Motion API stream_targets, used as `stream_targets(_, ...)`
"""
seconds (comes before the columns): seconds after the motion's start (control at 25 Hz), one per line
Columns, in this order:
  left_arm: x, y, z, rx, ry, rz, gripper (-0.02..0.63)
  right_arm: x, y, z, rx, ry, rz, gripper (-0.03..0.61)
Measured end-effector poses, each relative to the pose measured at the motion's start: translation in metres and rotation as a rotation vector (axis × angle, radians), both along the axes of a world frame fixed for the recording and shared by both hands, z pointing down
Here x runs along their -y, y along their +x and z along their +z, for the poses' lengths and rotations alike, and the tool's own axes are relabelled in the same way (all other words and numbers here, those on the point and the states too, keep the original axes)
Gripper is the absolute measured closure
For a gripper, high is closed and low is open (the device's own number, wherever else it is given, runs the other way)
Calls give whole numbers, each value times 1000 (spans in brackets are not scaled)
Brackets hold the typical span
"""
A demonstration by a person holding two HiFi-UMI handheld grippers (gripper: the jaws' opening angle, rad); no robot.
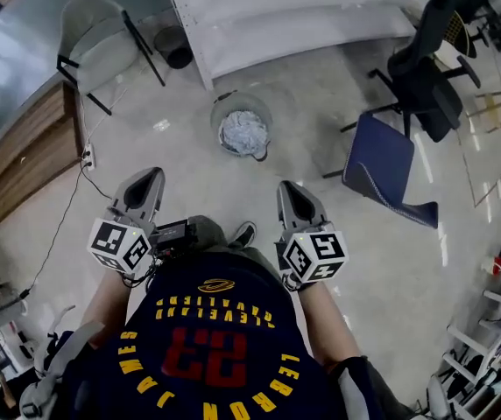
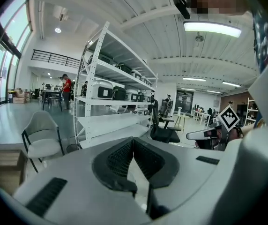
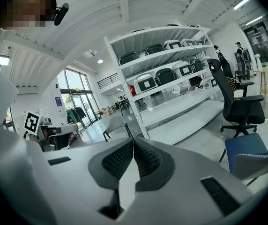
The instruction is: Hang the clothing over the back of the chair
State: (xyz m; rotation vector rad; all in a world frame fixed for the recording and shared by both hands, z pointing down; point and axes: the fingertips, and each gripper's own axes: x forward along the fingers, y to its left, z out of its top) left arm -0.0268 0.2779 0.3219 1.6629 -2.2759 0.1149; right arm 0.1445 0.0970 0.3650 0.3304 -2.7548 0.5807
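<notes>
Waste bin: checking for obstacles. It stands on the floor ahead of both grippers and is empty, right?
Not empty: the head view shows the waste bin holding crumpled white material. It does stand on the floor ahead of the left gripper and the right gripper.

A bin (image 1: pixel 243 132) is placed on the floor (image 1: pixel 391 269) before the shelf rack (image 1: pixel 277 16). A chair (image 1: pixel 380 163) is set to its right, with an office chair (image 1: pixel 426 73) behind.
</notes>
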Motion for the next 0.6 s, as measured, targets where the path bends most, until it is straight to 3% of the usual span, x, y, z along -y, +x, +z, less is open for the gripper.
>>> stream_targets(0.28, 14, -38, 16, -32, -6, -25, 611, 16, -39, 16, -46, -8, -24, 569)
stream_targets(0.6, 54, -132, 42, -77, 16, 27, 611, 44, -123, 37, -104, 19, 18, 569)
